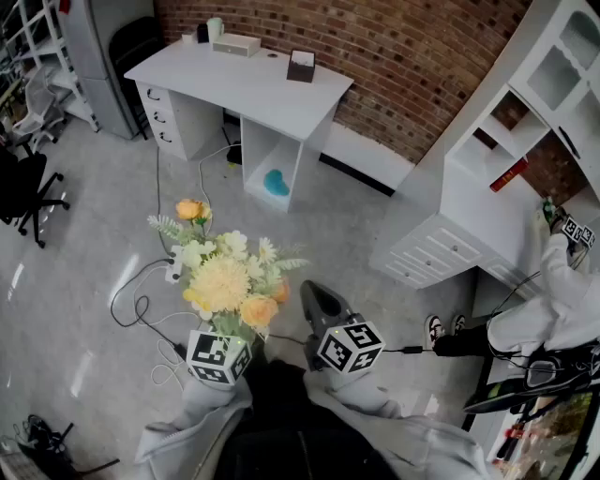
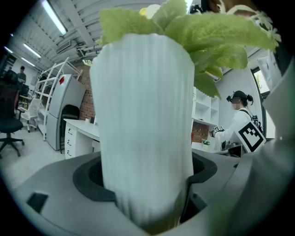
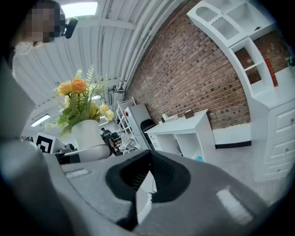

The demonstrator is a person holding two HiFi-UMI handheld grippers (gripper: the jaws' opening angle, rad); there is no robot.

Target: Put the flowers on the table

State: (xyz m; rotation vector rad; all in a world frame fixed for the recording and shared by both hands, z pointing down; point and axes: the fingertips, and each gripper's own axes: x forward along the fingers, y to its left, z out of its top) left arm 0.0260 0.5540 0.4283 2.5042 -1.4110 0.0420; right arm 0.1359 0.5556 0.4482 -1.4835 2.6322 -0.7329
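A bouquet of yellow, orange and white flowers (image 1: pixel 225 281) stands in a white ribbed vase (image 2: pixel 143 115). My left gripper (image 1: pixel 230 330) is shut on that vase low down, its dark pads (image 2: pixel 92 182) pressing on both sides, and holds it upright above the floor. In the head view the blooms hide the vase and the jaws. My right gripper (image 1: pixel 317 298) hangs just to the right, shut with nothing in it; its pads (image 3: pixel 159 173) meet at the tips. The right gripper view shows the vase (image 3: pixel 86 133) at its left. The white table (image 1: pixel 239 75) stands ahead, across the floor.
On the table are a white box (image 1: pixel 235 44), a cup (image 1: pixel 215 28) and a dark box (image 1: pixel 301 66). Cables (image 1: pixel 141 300) and a power strip lie on the floor. A white shelf unit (image 1: pixel 487 197) and another person (image 1: pixel 553 319) are at right, a black chair (image 1: pixel 23 192) at left.
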